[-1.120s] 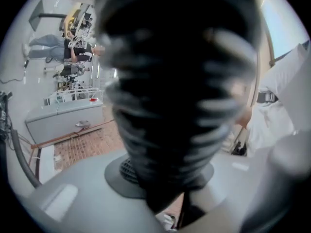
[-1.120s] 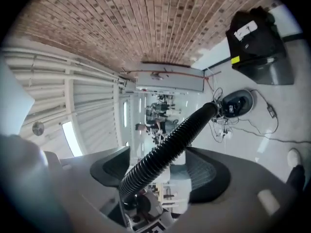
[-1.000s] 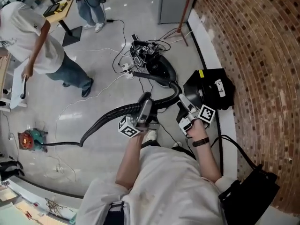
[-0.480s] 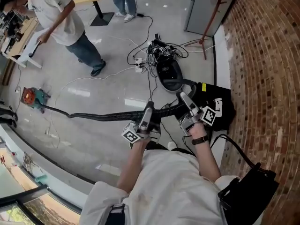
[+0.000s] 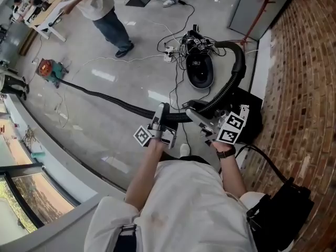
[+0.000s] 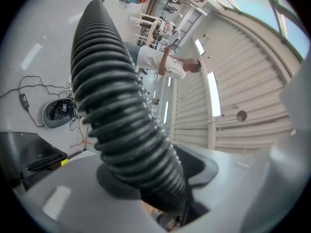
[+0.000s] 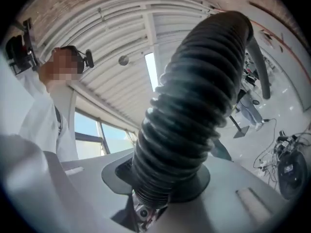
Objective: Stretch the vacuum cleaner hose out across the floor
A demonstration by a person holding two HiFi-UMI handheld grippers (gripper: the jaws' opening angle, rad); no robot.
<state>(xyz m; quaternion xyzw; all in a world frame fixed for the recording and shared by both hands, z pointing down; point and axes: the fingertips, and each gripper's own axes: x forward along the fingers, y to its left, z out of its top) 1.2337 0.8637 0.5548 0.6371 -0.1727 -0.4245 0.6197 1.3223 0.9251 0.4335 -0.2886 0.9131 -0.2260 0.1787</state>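
Note:
The black ribbed vacuum hose (image 5: 105, 96) runs almost straight from the red and teal floor head (image 5: 48, 69) across the floor to my two grippers. From there it arches high over to the black vacuum cleaner body (image 5: 200, 71). My left gripper (image 5: 164, 110) has the hose (image 6: 112, 91) between its jaws; they have just been opening and sit loosely round it. My right gripper (image 5: 195, 114), a hand's width to the right, has just been closing and is shut on the hose (image 7: 194, 96).
A brick wall (image 5: 304, 62) runs down the right side, with a black case (image 5: 252, 117) and a black bag (image 5: 278, 214) at its foot. Cables and a power strip (image 5: 169, 51) lie by the vacuum. A person (image 5: 100, 4) stands at the top left, and a grey ledge (image 5: 52, 151) borders the left.
The floor run of the hose has gone from a curve to nearly straight. The part towards the vacuum has risen into a high arch. My right gripper has closed on the hose.

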